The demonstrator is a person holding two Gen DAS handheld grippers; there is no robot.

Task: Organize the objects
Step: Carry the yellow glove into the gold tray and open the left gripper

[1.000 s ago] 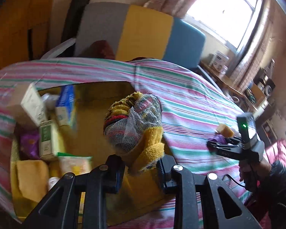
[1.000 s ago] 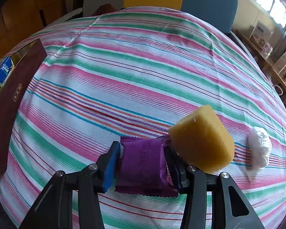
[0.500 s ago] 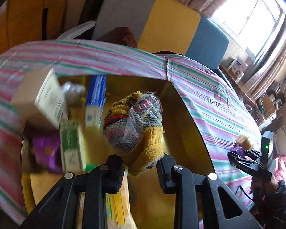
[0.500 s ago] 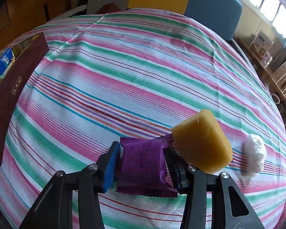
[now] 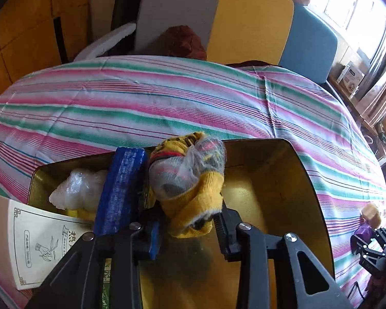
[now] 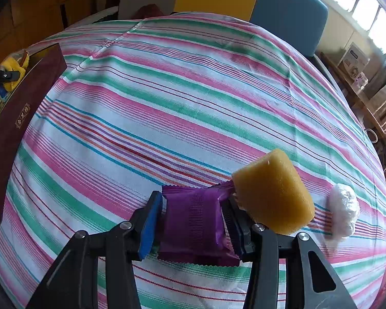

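Gloves (image 5: pixel 186 177), a bundle of yellow knit with red and grey striping wrapped in clear netting, sit between the fingers of the left gripper (image 5: pixel 186 228) above the gold-lined interior of the open box (image 5: pixel 283 206). The left jaws have just been opening; the yellow cuff sits in the gap, the right pad close against it and the left pad seemingly off it, though whether the pads press cannot be told. Inside the box, left of the bundle, one blue carton (image 5: pixel 121 193) stands on edge, one crumpled clear plastic bag (image 5: pixel 77 193) lies beyond it toward the box's far left corner, and one white printed carton (image 5: pixel 38 242) leans at the left wall. The box stands on the striped tablecloth (image 5: pixel 167 97); from the right wrist view its outside is dark maroon with a small gold label.

Well to the right of the box, the right gripper (image 6: pixel 193 221) is clamped on one purple foil sachet (image 6: pixel 193 221), its crimped edges sticking out front and back. One yellow sponge block (image 6: pixel 272 190) rests just beside the right finger, touching the sachet's far corner. One white crumpled plastic wad (image 6: pixel 343 211) lies on the cloth further from the box than the sponge. Behind the table stands a chair with grey, yellow and blue back panels (image 5: pixel 244 18).
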